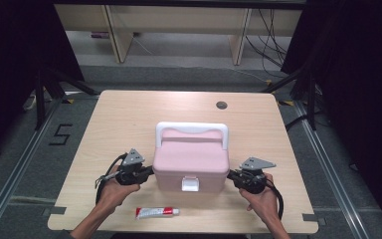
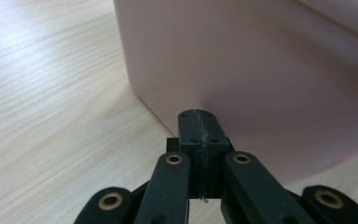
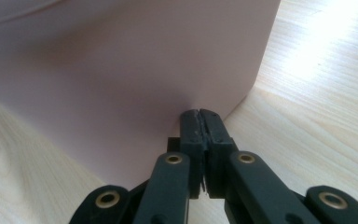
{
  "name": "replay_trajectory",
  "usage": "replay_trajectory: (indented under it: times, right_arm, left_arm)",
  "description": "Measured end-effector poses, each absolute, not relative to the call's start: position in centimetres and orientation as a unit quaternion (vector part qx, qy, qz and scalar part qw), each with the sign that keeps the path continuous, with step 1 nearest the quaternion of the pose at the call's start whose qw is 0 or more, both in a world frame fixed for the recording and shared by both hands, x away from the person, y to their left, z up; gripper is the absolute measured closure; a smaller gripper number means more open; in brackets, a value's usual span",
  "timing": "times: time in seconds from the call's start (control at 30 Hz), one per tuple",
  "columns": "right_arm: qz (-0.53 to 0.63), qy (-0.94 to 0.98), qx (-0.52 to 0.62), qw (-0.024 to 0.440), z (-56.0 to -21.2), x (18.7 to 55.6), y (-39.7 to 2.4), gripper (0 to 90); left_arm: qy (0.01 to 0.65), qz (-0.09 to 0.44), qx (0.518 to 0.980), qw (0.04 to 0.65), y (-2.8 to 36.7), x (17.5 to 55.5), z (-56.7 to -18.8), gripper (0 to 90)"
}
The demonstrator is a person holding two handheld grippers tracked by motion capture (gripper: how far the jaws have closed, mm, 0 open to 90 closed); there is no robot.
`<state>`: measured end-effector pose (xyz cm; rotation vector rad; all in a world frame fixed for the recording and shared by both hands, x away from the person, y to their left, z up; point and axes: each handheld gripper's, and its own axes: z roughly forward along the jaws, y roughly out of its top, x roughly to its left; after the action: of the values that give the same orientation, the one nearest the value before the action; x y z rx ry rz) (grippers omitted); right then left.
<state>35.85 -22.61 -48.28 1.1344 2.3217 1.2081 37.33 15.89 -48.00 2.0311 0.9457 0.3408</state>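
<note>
Hands level; left gripper (image 1: 146, 173) and right gripper (image 1: 232, 175), fingers pressed together, flank pink box (image 1: 191, 159).

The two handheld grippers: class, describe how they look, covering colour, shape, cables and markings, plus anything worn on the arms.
Each gripper, left gripper and right gripper, is black, with a grey three-cornered plate on top and a black cable looping from its rear. Up close, the left gripper and the right gripper show flat black link arms joined by brass-coloured pivot rings. No markings are legible. The forearms carry no sleeves.
</note>
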Motion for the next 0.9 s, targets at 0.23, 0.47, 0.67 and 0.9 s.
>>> replay_trajectory:
  times: [0.23, 0.47, 0.67, 0.9]
  right_arm:
    - [0.422, 0.798, 0.408, 0.136, -48.4, 36.6, -22.0, 89.2]
    - [0.421, 0.804, 0.397, 0.139, -48.3, 37.5, -22.1, 89.9]
    - [0.418, 0.805, 0.395, 0.146, -48.3, 37.6, -22.0, 89.7]
    - [0.41, 0.805, 0.398, 0.159, -48.4, 37.7, -22.1, 80.9]
  left_arm:
    - [0.384, 0.136, 0.808, 0.426, 16.1, 38.1, -48.0, 89.5]
    - [0.386, 0.138, 0.807, 0.425, 16.1, 38.4, -48.0, 89.4]
    - [0.397, 0.142, 0.796, 0.433, 15.9, 38.7, -48.1, 89.5]
    - [0.395, 0.14, 0.805, 0.419, 16.2, 38.8, -48.0, 87.1]
